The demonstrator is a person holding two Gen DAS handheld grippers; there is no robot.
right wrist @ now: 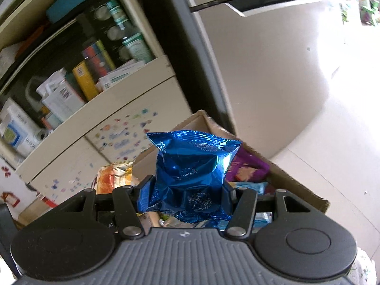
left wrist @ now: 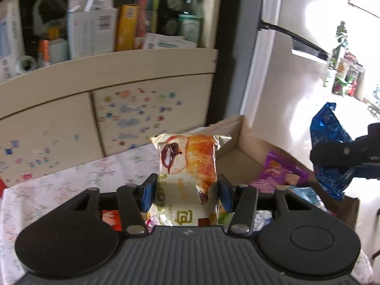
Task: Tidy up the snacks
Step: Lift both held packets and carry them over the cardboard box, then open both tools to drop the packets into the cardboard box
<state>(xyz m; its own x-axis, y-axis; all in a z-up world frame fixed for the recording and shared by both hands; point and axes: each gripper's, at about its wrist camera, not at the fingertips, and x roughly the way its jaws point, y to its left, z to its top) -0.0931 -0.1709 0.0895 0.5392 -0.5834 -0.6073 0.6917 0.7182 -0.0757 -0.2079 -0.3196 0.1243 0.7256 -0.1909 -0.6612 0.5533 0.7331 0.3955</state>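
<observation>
the left gripper (left wrist: 187, 190) is pinching a croissant packet (left wrist: 190, 163) between its blue pads, the jaws pressing in on the wrapper's sides so the pack is standing upright above the fingers. the wrapper is pale gold, showing a croissant with chocolate filling. the right gripper (right wrist: 186, 196) is clamping a shiny blue foil packet (right wrist: 192, 173) the same way, the foil crumpling where the pads are squeezing it and the top of the pack puffing out above them.

beyond both held snacks, a cardboard box (left wrist: 239, 128) is sitting open on a table with a floral cloth (left wrist: 71, 185). a purple snack packet (left wrist: 280, 171) is lying inside it, with light blue wrappers beside that one. in the left wrist view the right gripper and its blue packet are showing at the right edge, over the box's far side. in the right wrist view an orange and white wrapper, probably the croissant packet, is peeking out to the left of the fingers.

behind the table a cream cabinet (left wrist: 106, 87) is standing, its doors dotted with small coloured stickers, and its open shelf is holding boxes, books and a green-labelled bottle (left wrist: 190, 21). a pale refrigerator (right wrist: 261, 71) is standing to the right.
</observation>
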